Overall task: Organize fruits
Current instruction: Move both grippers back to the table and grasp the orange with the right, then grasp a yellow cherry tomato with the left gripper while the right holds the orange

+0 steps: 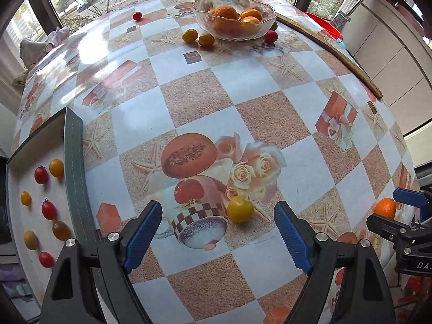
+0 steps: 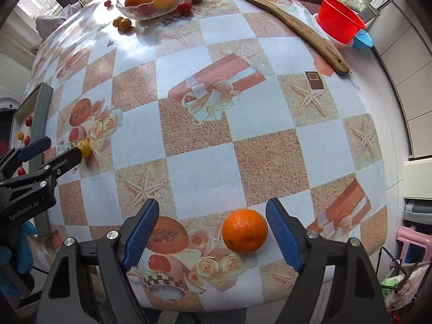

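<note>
My left gripper [image 1: 218,229] is open, with a yellow cherry tomato [image 1: 239,208] on the tablecloth between its fingers. My right gripper [image 2: 213,232] is open, with an orange [image 2: 244,230] on the table between its fingers, nearer the right one. A white tray [image 1: 16,167] at the left holds several red and yellow cherry tomatoes [image 1: 48,209]. A glass bowl [image 1: 205,8] with oranges stands at the far side. Loose yellow tomatoes [image 1: 198,37] and red tomatoes [image 1: 270,36] lie beside it. The right gripper and orange [image 1: 385,208] also show in the left wrist view.
A long wooden stick [image 2: 283,19] lies along the far right table edge. A red plastic bowl [image 2: 338,21] stands beyond it. A lone red tomato [image 1: 137,16] lies at the far left. The table edge is close below the right gripper.
</note>
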Demonstrator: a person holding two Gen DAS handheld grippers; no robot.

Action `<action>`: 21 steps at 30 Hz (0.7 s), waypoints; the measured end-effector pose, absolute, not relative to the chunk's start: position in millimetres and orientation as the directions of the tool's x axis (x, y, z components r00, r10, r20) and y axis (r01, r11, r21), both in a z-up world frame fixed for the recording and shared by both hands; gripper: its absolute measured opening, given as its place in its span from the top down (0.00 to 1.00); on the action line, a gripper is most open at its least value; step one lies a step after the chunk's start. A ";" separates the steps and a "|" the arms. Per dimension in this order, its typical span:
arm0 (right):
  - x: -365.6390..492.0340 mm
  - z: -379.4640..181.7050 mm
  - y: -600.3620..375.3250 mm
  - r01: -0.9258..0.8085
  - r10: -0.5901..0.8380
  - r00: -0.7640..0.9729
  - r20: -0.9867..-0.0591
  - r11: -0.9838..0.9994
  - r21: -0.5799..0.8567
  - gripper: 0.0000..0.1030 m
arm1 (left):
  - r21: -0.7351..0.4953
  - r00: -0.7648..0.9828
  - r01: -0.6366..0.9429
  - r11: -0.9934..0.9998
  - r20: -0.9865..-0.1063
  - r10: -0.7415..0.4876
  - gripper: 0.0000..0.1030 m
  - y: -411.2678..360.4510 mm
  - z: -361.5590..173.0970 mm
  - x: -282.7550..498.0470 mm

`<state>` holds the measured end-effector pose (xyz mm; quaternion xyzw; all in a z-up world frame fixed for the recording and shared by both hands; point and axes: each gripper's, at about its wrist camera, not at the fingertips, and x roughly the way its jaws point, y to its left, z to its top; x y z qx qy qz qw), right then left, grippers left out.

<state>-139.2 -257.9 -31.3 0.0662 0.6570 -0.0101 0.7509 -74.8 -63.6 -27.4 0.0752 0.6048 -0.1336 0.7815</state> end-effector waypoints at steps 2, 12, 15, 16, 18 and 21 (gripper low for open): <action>-143.8 -37.5 -262.3 0.121 0.077 0.124 -0.989 0.988 0.092 0.19 | -0.042 0.220 0.309 0.950 -0.969 -0.115 0.16 -69.3 -33.8 -73.9; -153.4 -51.1 -280.7 0.168 0.080 0.102 -0.992 0.981 0.096 0.31 | -0.049 0.206 0.301 0.952 -0.972 -0.115 0.18 -80.8 -43.7 -75.7; -154.3 -49.7 -284.3 0.154 0.081 0.107 -0.991 0.983 0.097 0.44 | -0.048 0.217 0.273 0.961 -0.970 -0.110 0.29 -77.1 -43.0 -74.6; -154.9 -49.1 -284.9 0.148 0.084 0.108 -0.991 0.984 0.099 0.51 | -0.053 0.221 0.263 0.963 -0.969 -0.114 0.32 -74.9 -42.2 -74.7; -155.2 -47.8 -282.8 0.141 0.092 0.109 -0.990 0.984 0.107 0.59 | -0.049 0.232 0.253 0.966 -0.967 -0.109 0.42 -70.1 -40.2 -74.6; -152.9 -43.9 -280.9 0.139 0.111 0.111 -0.988 0.982 0.126 0.59 | -0.067 0.242 0.252 0.966 -0.962 -0.129 0.62 -62.2 -36.0 -75.1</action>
